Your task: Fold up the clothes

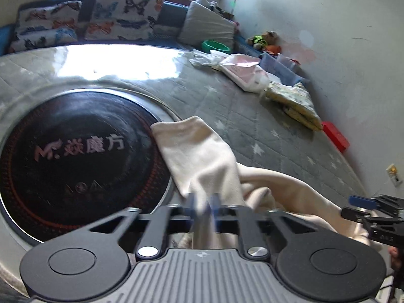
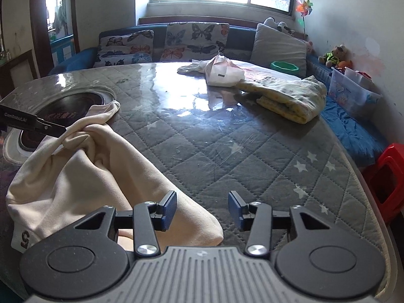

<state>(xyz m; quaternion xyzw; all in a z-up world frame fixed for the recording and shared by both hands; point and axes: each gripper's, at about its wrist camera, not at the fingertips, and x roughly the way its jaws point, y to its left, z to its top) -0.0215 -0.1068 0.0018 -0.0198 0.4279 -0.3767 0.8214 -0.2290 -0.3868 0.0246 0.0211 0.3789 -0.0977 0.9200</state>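
A cream garment (image 1: 207, 161) lies bunched on the grey quilted table (image 1: 252, 116), one sleeve reaching over the rim of a round black cooktop (image 1: 80, 156). My left gripper (image 1: 203, 202) is shut on a pinched fold of it; in the right wrist view that gripper (image 2: 50, 127) grips the cloth's twisted upper part. The cream garment (image 2: 75, 176) spreads from there to the near edge. My right gripper (image 2: 202, 210) stands open just right of the cloth's hem, nothing between its blue pads (image 2: 169, 207). It shows at the left wrist view's right edge (image 1: 363, 205).
A folded yellow garment (image 2: 285, 96) and a white bag (image 2: 222, 72) lie at the table's far right. Beyond are a sofa with butterfly cushions (image 2: 197, 40) and a plastic box (image 2: 353, 88). A red stool (image 2: 388, 176) stands by the right edge.
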